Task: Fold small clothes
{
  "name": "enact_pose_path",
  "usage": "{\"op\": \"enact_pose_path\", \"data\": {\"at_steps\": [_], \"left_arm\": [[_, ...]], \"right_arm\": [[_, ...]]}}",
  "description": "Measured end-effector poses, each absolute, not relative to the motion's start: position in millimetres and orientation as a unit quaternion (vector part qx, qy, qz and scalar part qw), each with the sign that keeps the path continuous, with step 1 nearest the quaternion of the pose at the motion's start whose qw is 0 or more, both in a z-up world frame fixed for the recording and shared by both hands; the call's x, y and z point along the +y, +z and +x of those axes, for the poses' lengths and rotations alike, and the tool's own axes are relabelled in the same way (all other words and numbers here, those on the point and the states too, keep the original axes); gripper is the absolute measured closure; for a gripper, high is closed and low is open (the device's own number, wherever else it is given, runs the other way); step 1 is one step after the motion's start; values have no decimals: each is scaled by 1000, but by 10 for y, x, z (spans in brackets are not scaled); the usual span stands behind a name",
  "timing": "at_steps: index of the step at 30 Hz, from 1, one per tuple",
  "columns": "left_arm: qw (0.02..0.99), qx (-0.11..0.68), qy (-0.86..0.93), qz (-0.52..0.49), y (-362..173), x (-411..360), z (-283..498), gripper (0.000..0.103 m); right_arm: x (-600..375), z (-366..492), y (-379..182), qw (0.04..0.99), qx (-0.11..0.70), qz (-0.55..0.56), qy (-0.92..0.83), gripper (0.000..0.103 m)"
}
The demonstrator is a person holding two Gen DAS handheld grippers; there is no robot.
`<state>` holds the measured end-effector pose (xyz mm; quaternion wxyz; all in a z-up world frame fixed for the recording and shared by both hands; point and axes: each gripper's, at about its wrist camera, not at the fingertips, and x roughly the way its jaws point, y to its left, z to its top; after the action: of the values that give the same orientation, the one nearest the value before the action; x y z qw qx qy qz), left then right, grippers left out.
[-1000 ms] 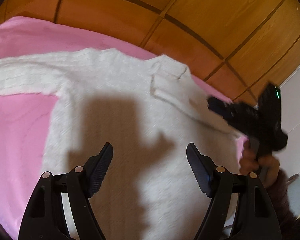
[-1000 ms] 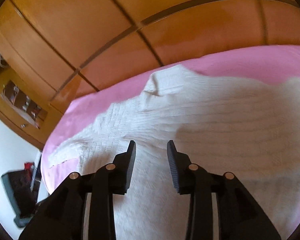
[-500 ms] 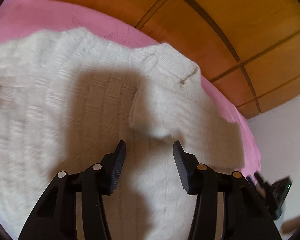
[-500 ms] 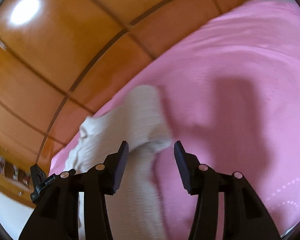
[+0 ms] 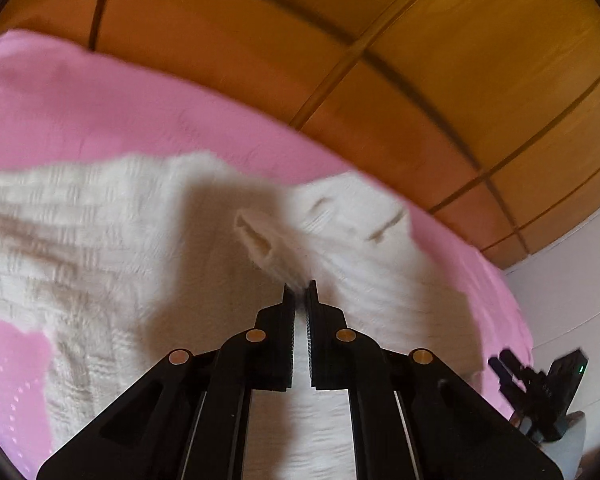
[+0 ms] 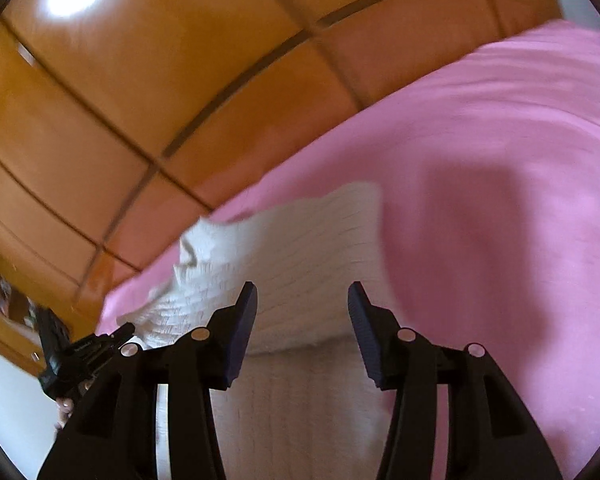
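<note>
- A cream knitted sweater (image 5: pixel 100 240), ribbed and fuzzy, is spread on a pink bedcover (image 5: pixel 100 112); its sleeve cuff (image 5: pixel 260 240) is pinched by the closed left gripper (image 5: pixel 300 292)
- The right gripper (image 6: pixel 302 300) is held open above the knit, nothing gripped; edges are blurred

Bare pink bedspread (image 6: pixel 500 208) right of sweater (image 6: pixel 312 248); wooden wardrobe (image 6: pixel 160 80) blocks beyond.

The white knit sweater (image 5: pixel 100 248) runs off the left and bottom edges of the left wrist view, and the left gripper (image 5: pixel 300 292) covers its lower middle. Around the pinched cuff (image 5: pixel 260 236) the knit is smeared by blur. In the right wrist view, the sweater's near part is hidden behind the right gripper (image 6: pixel 302 308). The pink bedcover (image 6: pixel 500 160) beyond the sweater is cut by the right edge.
</note>
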<state>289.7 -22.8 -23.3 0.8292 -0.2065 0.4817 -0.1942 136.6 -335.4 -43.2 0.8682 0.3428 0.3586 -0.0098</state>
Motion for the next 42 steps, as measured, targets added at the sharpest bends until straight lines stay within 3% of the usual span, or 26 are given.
{"op": "enact_pose_path", "data": {"at_steps": [5,8,11,14,16,18,29,33,36,42], "left_arm": [[834,508,-149,-158,-579,-305,2955,99],[844,498,-145,-134,-625,-348,2923,98],[855,488,-133,-112,-557,-377,2854,91],[865,475,-112,-117,-465,-226,2714,65],[874,458,-100,-131,-403,-31,2571,42],[876,448,-88,-154,-343,218,2433,38],[857,426,20,-290,-356,1803,1790,38],[823,410,89,-384,-494,2624,1611,46],[807,388,116,-429,-532,3056,1562,59],[792,349,184,-466,-534,3718,1594,61]], "right_arm": [[-3045,1722,-764,858,420,295,-34,57],[-2929,1720,-793,870,416,259,-52,57],[-2811,1746,-775,879,421,214,-67,56],[-2673,1704,-676,886,422,169,-85,52],[-2595,1634,-591,893,409,168,-84,46],[-2427,1551,-508,904,391,153,-80,41],[-1385,1379,-840,915,401,33,-35,29],[-1415,1380,-869,913,405,46,-30,23],[-1453,1360,-881,914,402,54,-26,21],[-1393,1361,-896,915,400,41,-30,18]]}}
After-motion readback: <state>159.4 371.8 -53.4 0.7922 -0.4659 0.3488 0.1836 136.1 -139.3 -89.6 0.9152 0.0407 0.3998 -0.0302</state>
